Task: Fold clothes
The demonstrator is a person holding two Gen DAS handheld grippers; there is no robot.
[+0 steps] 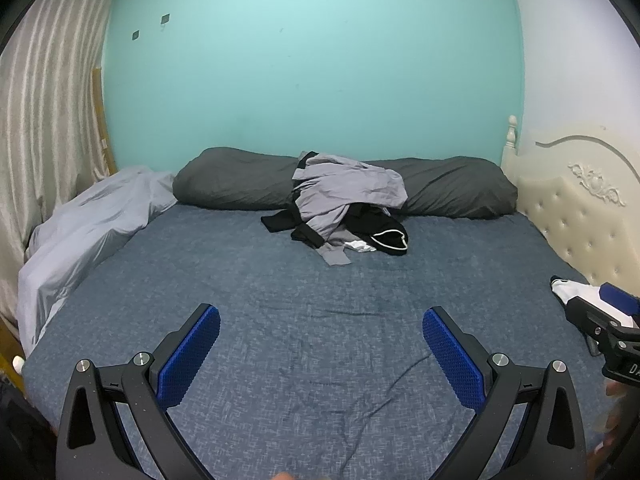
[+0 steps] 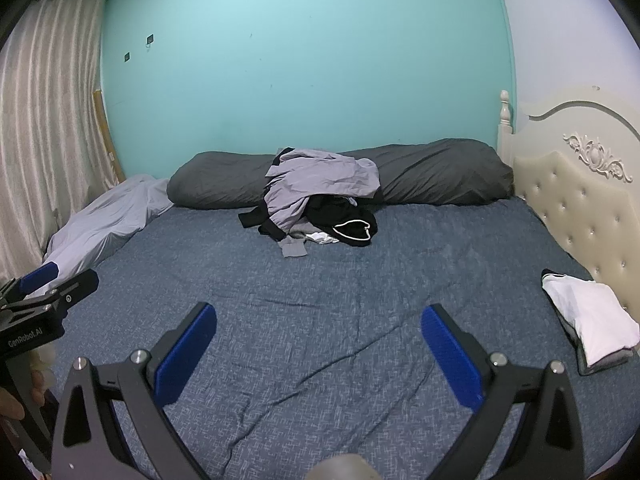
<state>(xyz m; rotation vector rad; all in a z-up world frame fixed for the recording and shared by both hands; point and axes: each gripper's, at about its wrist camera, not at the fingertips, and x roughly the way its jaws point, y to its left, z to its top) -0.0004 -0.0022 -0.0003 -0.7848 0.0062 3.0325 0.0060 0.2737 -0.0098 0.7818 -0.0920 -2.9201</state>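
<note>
Both my tools are hovering over the near end of the bed (image 1: pixel 280 280), side by side. The left tool (image 1: pixel 321 354) has its blue pads spread wide with nothing between them but blue bedsheet, and it's angled down a bit. Same deal with the right tool (image 2: pixel 319 350): pads wide apart, holding nothing.

The pile of clothes (image 1: pixel 344 204) is straight ahead of both tools, well apart from them, at the far side of the bed. It's a jumble: a grey garment on top, black stuff underneath, a bit of white poking out. The top of it leans on the long dark grey pillow (image 1: pixel 452 184) along the teal wall.

Off to the right of my right tool, near the cream headboard (image 2: pixel 580 208), there's a folded stack (image 2: pixel 592 316), white on top. Far ahead on the left is a rumpled light grey blanket (image 1: pixel 88 232) by the curtain (image 1: pixel 44 112).
</note>
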